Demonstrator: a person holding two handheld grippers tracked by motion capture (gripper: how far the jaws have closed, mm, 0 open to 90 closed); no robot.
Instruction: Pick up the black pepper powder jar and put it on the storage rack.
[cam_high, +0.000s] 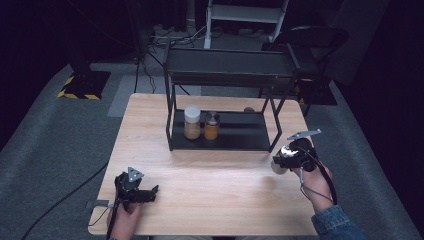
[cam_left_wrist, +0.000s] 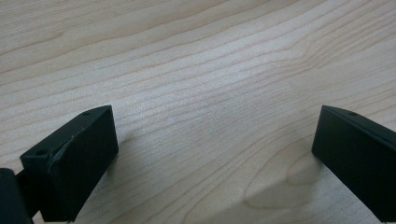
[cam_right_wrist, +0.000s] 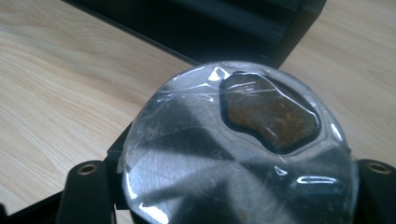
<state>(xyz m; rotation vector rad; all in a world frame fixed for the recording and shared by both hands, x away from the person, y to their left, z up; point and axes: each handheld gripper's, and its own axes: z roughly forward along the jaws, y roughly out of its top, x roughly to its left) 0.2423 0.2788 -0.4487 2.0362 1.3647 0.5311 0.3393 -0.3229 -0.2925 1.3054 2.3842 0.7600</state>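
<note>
My right gripper (cam_high: 281, 162) is shut on a small jar (cam_high: 278, 167) at the table's right side, just in front of the black rack's right front leg. In the right gripper view the jar (cam_right_wrist: 233, 154) shows a shiny round top with a clear window over brown contents, and it sits between the two black jaws of the right gripper (cam_right_wrist: 233, 189). My left gripper (cam_high: 153, 192) rests low near the table's front left corner. In its own view the left gripper (cam_left_wrist: 215, 154) stands open, jaws wide apart over bare wood with nothing between them.
A black two-tier rack (cam_high: 235, 137) stands at the back middle of the wooden table (cam_high: 210, 175). On its lower shelf are a white-lidded jar (cam_high: 192, 121) and a smaller orange jar with a metal lid (cam_high: 212, 125). The rack's edge (cam_right_wrist: 210, 28) lies close behind the held jar.
</note>
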